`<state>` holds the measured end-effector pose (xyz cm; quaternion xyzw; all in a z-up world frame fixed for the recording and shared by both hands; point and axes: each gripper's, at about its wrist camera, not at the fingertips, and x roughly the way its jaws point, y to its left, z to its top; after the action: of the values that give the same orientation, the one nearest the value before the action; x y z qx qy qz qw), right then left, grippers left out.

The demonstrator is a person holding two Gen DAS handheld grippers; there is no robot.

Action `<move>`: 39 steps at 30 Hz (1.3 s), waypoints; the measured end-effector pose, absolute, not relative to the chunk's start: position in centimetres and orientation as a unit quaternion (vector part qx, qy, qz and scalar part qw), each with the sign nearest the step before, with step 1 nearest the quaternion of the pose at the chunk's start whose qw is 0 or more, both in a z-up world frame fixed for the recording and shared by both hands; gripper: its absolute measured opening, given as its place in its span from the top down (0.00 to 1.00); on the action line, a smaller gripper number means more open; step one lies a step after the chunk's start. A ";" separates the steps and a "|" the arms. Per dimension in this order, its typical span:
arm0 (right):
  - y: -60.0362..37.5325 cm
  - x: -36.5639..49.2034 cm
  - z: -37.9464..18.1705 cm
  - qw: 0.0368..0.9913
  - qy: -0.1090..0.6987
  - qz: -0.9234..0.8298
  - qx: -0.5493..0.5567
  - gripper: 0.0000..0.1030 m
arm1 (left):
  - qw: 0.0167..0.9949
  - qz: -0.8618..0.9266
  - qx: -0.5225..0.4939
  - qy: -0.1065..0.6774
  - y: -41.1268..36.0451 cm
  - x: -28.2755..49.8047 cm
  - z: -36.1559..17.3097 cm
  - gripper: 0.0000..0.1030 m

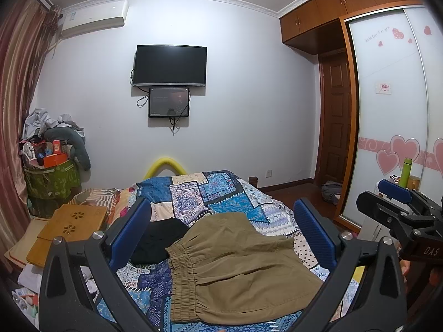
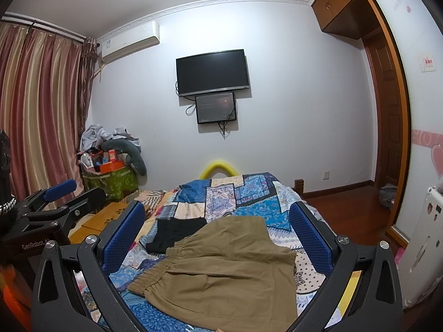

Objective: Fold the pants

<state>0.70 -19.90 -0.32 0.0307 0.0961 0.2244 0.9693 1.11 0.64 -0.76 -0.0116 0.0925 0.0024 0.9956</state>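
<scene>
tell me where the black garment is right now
The black garment lies on the patchwork bedspread, left of centre in both views, touching the far-left edge of the khaki pants near their waistband; neither claw touches it.

A home bedroom: a bed (image 1: 221,191) under a patchwork quilt (image 2: 249,193), a wall-mounted TV (image 1: 170,65) with an air conditioner (image 1: 92,18) near the ceiling, striped curtains (image 2: 41,105), a wooden wardrobe (image 1: 387,83) with heart-decorated sliding doors, and a heaped laundry basket (image 1: 52,179) in the corner.
</scene>
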 end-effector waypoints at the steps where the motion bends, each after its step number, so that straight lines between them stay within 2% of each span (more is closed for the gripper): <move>1: -19.9 0.7 -0.3 0.969 0.096 0.224 0.030 0.00 | 0.996 0.002 -0.012 0.093 0.6 1.1 -0.8 0.00; 26: -19.8 1.4 -0.6 0.969 0.107 0.219 0.030 0.00 | 0.995 0.003 -0.010 0.099 0.6 2.0 -0.8 0.00; 33: -20.1 4.1 -1.7 0.967 0.134 0.215 0.032 0.00 | 0.991 0.006 -0.006 0.134 1.5 5.7 -2.3 0.00; 39: -20.8 9.0 -4.8 0.962 0.192 0.195 0.013 0.00 | 0.983 0.029 0.005 0.183 3.6 11.5 -5.1 0.00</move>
<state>8.96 -20.78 -4.81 0.0135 0.1917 0.1945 0.9619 11.48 3.63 -5.13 0.0051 0.1828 0.0291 0.9827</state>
